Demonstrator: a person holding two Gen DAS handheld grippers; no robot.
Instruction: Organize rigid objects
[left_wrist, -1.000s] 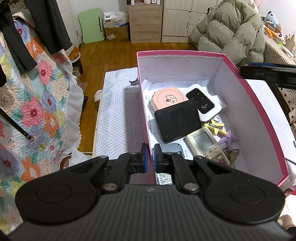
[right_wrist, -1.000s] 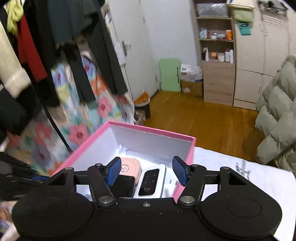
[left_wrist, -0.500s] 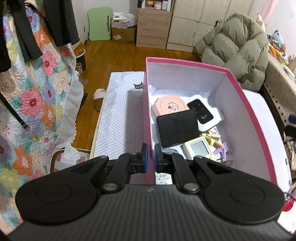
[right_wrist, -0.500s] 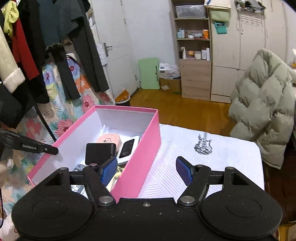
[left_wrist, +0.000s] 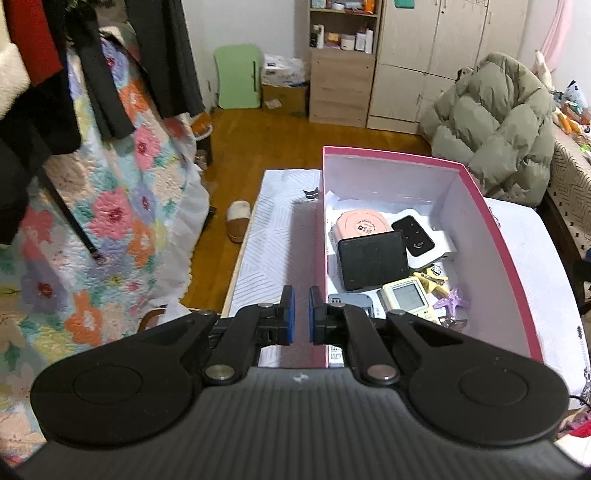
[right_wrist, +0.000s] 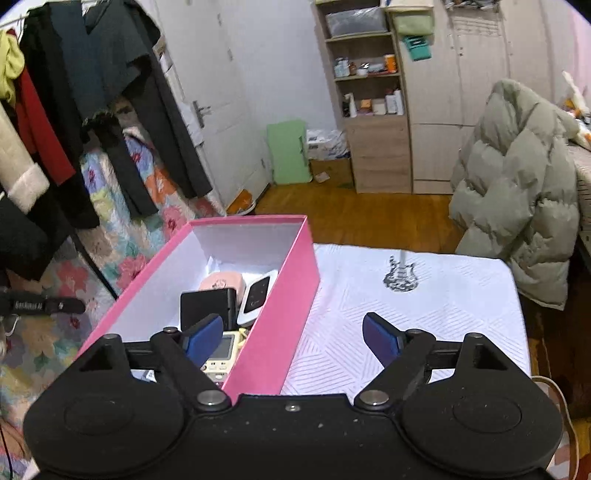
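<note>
Inside, the matte pink cardboard box (left_wrist: 491, 236) holds flat rigid gadgets; left gripper (left_wrist: 301, 314) closed empty, right gripper (right_wrist: 291, 338) just widened, straddling its wall; guitar print (right_wrist: 400, 275) seen only rightward.

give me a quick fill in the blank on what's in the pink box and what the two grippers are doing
1. The black square device lies inside the ____ box.
2. The round case beside the black device is ____ in colour.
3. The right gripper has its fingers spread ____, with nothing held between them.
4. The left gripper has its fingers ____, with nothing held between them.

Missing words: pink; pink; open; shut
</note>
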